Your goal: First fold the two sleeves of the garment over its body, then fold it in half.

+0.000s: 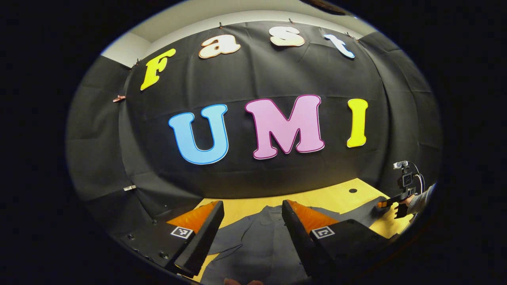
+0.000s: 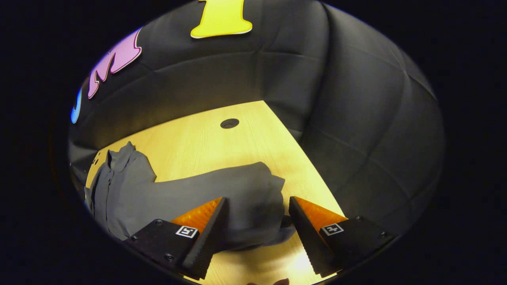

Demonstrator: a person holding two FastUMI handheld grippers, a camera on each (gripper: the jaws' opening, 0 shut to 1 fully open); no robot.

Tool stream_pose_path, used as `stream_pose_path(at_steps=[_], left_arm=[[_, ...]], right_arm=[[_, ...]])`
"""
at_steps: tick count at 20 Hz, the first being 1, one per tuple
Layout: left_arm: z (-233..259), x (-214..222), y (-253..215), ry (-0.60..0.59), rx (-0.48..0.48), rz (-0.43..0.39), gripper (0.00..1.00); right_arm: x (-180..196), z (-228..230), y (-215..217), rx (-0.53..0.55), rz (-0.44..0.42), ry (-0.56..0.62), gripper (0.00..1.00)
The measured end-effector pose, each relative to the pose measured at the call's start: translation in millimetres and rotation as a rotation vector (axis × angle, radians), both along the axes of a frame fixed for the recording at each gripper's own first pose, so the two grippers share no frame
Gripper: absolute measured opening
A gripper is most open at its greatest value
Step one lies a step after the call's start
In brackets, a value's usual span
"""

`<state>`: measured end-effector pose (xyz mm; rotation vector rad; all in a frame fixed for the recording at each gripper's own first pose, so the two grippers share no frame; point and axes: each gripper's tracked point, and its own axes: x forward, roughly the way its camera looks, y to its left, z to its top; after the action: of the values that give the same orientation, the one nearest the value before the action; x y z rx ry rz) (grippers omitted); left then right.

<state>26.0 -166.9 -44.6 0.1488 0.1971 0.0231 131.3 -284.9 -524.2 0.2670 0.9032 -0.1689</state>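
Looking like a lab recording booth: black cloth (image 1: 253, 79) is hanging as walls around a bare wooden table (image 2: 206, 146).

Grey collared garment (image 2: 119, 186) lay flat and unfolded on the yellow wooden table (image 2: 206, 142), collar toward the far wall, one long sleeve (image 2: 237, 190) stretched sideways, its cuff end slightly rumpled.

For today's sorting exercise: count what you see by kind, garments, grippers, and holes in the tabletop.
Garments: 1, the grey shirt
Grippers: 2, the left gripper and the right gripper
Holes in the tabletop: 1, the hole
Total: 4
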Motion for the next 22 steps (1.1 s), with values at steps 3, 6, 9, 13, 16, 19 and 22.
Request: stream_pose_path(at_steps=[3, 6, 9, 13, 16, 19, 22], left_arm=[[-4.6, 0.4, 0.7, 0.020, -0.005, 0.020, 0.93], [-3.6, -1.8, 5.8, 0.013, 0.014, 0.031, 0.93], [-8.8, -2.8, 14.9, 0.020, -0.009, 0.029, 0.93], [-5.9, 5.9, 33.1, -0.001, -0.034, -0.010, 0.93], [-5.4, 18.3, 45.7, -0.015, -0.041, -0.086, 0.93], [-7.6, 31.0, 58.7, -0.025, -0.068, -0.173, 0.93], [-14.0, 39.4, 77.7, -0.036, -0.095, -0.244, 0.93]], right_arm=[[-6.4, -17.1, 3.7, -0.001, 0.027, 0.048, 0.96], [-7.9, -16.3, 5.6, -0.037, 0.054, 0.031, 0.94], [-4.0, -19.8, 10.7, -0.012, 0.041, 0.049, 0.05], [2.5, 22.7, 8.5, -0.004, -0.048, -0.048, 0.06], [-7.6, 78.2, 17.0, -0.036, -0.067, -0.124, 0.07], [-21.5, 131.7, 27.0, -0.075, -0.118, -0.199, 0.06], [-39.7, 181.9, 52.6, -0.126, -0.144, -0.258, 0.07]])
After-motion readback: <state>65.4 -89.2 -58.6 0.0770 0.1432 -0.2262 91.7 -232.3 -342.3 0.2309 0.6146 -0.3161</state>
